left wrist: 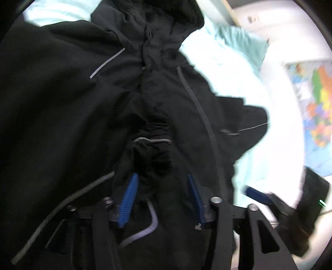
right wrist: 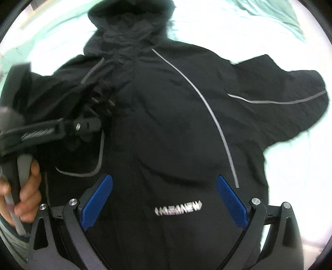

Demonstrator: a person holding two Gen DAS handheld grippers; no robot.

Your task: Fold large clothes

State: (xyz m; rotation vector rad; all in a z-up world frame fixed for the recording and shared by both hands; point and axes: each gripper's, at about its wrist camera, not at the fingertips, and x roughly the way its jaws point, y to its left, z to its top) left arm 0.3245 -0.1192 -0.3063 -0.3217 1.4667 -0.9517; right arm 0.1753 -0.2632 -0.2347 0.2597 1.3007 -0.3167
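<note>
- black jacket (right wrist: 166, 124) lies face-up on the pale bedsheet (right wrist: 228, 27); long axis runs 6-to-12 in the right wrist view, hood (right wrist: 132, 18) at 12, hem toward the camera
- one sleeve (right wrist: 290, 99) is spread out toward 3, flat on the sheet; the other side is bunched up around 9, under the left tool
- left gripper (left wrist: 161, 178): jaws partly apart, nothing pinched; the gathered sleeve cuff (left wrist: 154, 143) sits just beyond the tips at 12, not pressed by the pads
- right gripper (right wrist: 164, 180): jaws wide, empty, hanging over the lower chest above the logo (right wrist: 178, 207)
- person's hand (right wrist: 22, 187) on the left tool's handle shows at 8 in the right wrist view
- judgement: the spread sleeve at 3 is the next fold; the right gripper is nearer it, and the pull should go across the long axis toward the zip line
</note>
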